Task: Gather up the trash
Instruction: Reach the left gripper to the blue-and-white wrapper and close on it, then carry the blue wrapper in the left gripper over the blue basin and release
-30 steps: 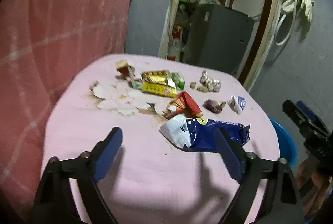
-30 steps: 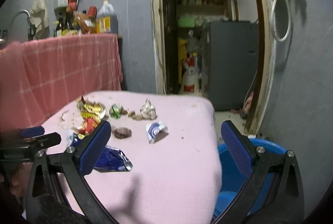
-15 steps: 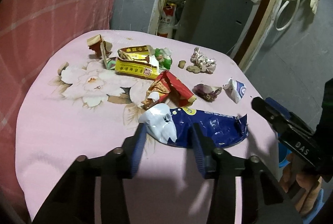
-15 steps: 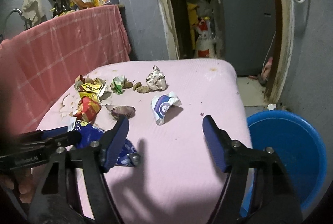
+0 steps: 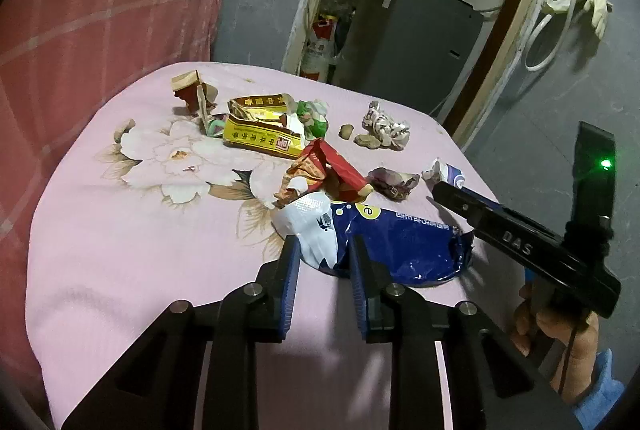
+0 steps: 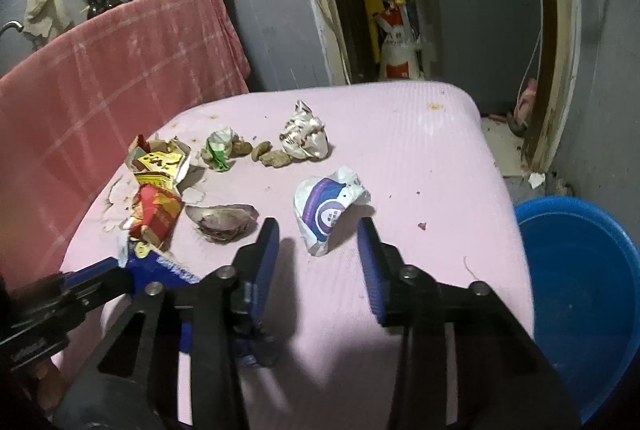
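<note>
Trash lies on a pink table (image 5: 120,250). A blue and white bag (image 5: 392,238) lies nearest. My left gripper (image 5: 322,250) has its jaws narrowed around the bag's white end, with a gap still showing. My right gripper (image 6: 318,234) is open, its jaws on either side of a crumpled white and purple wrapper (image 6: 328,208), just short of it. A red wrapper (image 5: 324,174), a yellow box (image 5: 260,134), a purple peel (image 6: 224,220) and a crumpled white paper (image 6: 304,138) lie farther back.
A blue basin (image 6: 580,294) stands on the floor right of the table. A pink checked cloth (image 5: 100,10) hangs behind at left. A doorway with a grey cabinet (image 5: 408,42) is behind. The right gripper also shows in the left wrist view (image 5: 520,238).
Both grippers moved forward and down toward the table and their jaws narrowed. The left jaws came in around the blue and white bag's end; the right approached the white and purple wrapper.
</note>
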Motion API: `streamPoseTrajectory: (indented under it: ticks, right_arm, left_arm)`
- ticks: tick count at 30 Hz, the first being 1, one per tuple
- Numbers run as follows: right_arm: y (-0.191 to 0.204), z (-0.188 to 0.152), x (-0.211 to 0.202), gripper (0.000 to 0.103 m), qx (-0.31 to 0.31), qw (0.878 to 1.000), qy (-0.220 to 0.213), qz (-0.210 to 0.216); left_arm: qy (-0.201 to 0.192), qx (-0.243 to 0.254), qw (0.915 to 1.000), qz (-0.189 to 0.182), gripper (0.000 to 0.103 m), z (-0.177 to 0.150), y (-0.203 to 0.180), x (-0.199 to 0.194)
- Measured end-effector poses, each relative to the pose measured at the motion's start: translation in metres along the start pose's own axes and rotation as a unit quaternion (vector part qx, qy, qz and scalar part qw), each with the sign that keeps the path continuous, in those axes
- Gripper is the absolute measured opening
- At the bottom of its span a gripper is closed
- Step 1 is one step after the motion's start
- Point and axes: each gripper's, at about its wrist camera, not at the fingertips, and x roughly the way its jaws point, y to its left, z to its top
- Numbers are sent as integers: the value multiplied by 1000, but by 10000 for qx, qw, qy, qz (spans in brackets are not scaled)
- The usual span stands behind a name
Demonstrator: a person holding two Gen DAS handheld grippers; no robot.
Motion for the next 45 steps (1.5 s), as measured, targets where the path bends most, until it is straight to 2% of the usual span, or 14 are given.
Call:
streamPoseTrajectory:
  ticks: [2,3,5,7,23,28,29,31,33,36,42,43,44,45]
  right_arm:
    - [-2,0,0,24,45,10000,3,26]
    - [-3,0,0,17,70,10000,9,59]
    - [-5,-1,-1,16,113,9998,-11,132]
    - [-5,-1,-4,5,112,9997,-67,189]
    - [3,-11,-35,5,-186,9982,-547,135]
    - [2,-17,-40,5,-203,9983,-521,143]
    - [1,-17,-40,5,-186,9984,-512,147]
    - [0,-17,-40,5,-161,9985,-507,130]
    - [-2,-17,-39,5,-139,9987,-483,118]
    - [-2,-17,-36,5,-124,9989,-431,124]
    - [-1,-18,-35,5,-147,9990,-390,132]
    - [-2,-18,-35,5,-138,9991,-384,137]
    - [-2,-18,-34,5,-128,9991,-375,145]
    - [-3,-19,-34,5,-120,9991,-366,150]
  left_arm:
    - [-26,10,10000,30,17,-1,-1,-1]
    - [-32,30,10000,35,5,-1,-2,-1]
    - [-93,85,9999,48,0,-1,-4,-5]
    - [-104,125,9999,36,0,-1,-5,-6]
    - [-233,156,9996,-14,0,-8,-8,-14]
    - [-31,-143,9999,-23,0,-7,1,-7]
    - [38,-194,9998,16,2,-6,3,-5]
    - [127,-291,9995,-44,20,-5,6,-2]
    - [41,-470,9987,-181,50,-4,9,-6]
    - [-31,-577,9981,-201,51,3,10,-7]
    - [334,-624,9974,122,50,14,7,17]
    - [325,-617,9975,151,47,14,6,17]
    - [346,-617,9974,150,33,15,4,19]
    - [379,-605,9973,195,32,14,2,20]
